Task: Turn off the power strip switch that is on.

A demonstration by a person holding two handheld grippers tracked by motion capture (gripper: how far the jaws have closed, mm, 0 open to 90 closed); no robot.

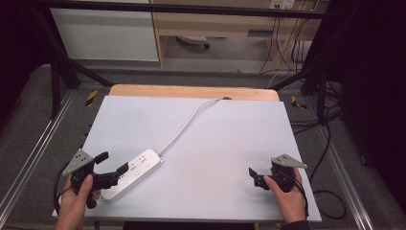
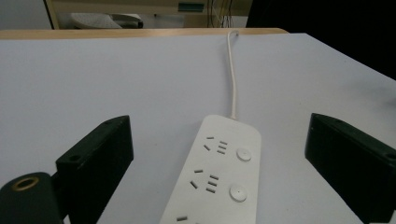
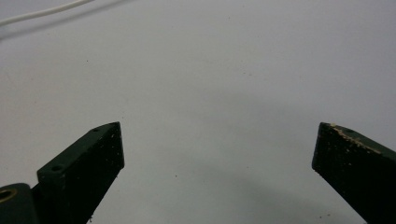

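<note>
On the near-left part of the counter [image 1: 201, 124] lies the white power strip [image 1: 130, 171], long axis slanting near-left to far-right. Left tongs [image 1: 115, 163] straddle its near end, spread wide, gripping nothing. Right tongs [image 1: 252, 175], also released, sit well apart at right.

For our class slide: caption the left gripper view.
Open left gripper straddles a white power strip on the table.

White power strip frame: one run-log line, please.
left gripper: open, straddling white plastic power strip | right gripper: open, over bare white tabletop
</note>
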